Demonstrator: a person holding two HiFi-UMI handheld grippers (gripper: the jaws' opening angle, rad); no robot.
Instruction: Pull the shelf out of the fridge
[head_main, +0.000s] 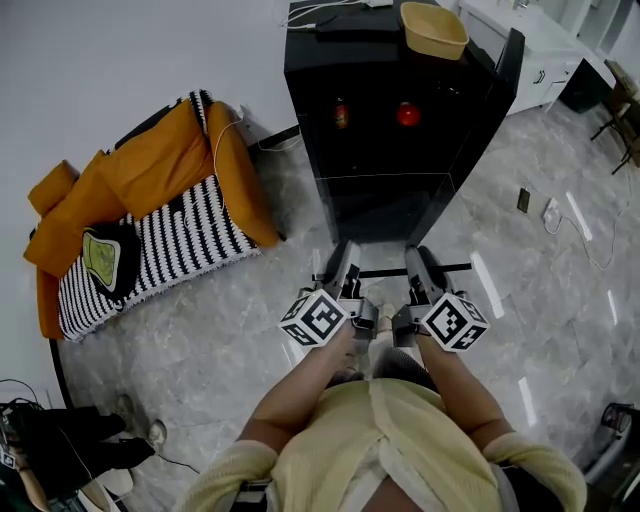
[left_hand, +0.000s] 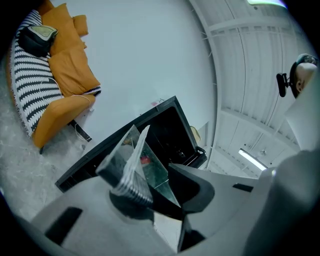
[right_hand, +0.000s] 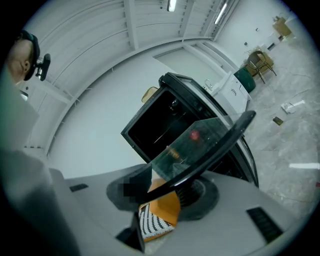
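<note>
Both grippers are clamped on the near edge of the glass shelf (head_main: 390, 271). The left gripper (head_main: 340, 255) pinches the glass near its left corner. The right gripper (head_main: 425, 262) bites the black trim strip on the right. The shelf hangs above the marble floor (head_main: 520, 250), right in front of the open black fridge (head_main: 390, 80). A tan basket (head_main: 433, 30) sits on top of the fridge, and an orange sofa (head_main: 150, 170) is off to the left.

basket (head_main: 433, 30) on fridge (head_main: 352, 52), sofa (head_main: 150, 215) left
</note>
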